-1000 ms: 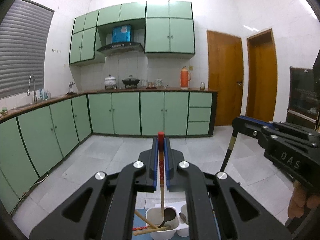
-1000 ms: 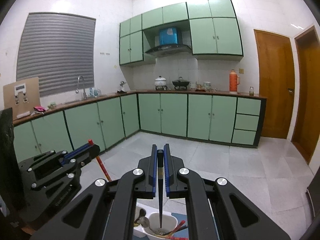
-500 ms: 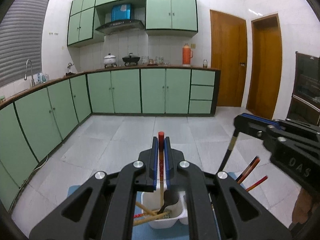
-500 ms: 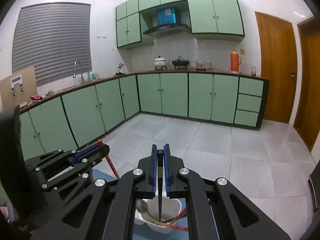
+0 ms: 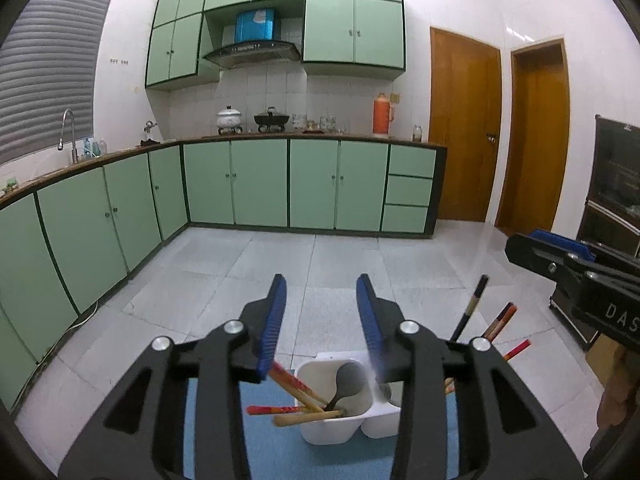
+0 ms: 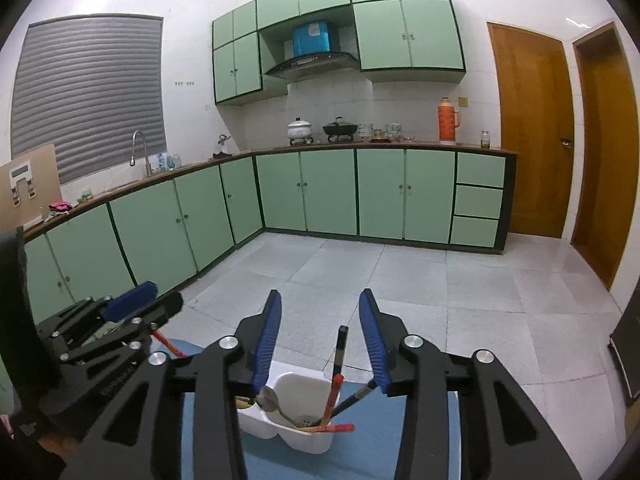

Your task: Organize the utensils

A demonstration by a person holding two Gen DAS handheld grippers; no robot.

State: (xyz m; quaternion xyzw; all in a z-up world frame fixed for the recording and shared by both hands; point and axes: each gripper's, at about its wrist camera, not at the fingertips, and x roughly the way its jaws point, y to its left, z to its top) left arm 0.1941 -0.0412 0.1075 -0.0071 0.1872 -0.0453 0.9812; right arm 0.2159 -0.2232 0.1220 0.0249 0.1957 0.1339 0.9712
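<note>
Kitchen: green cabinets are seen along two walls, with two wooden doors at the right.
Mat: a blue mat is laid under the holder.
Holder: a white two-compartment utensil holder is placed on the mat, just below both grippers.
Left gripper: its jaws are opening; nothing is pressed between the blue pads.
Right gripper: its jaws are opening; a dark chopstick is seen between them, leaning free, lower end in the holder.
Chopsticks: red and wooden chopsticks are leaned in the holder's compartments.
Spoons: a dark spoon and a metal spoon are stood in the holder.
</note>
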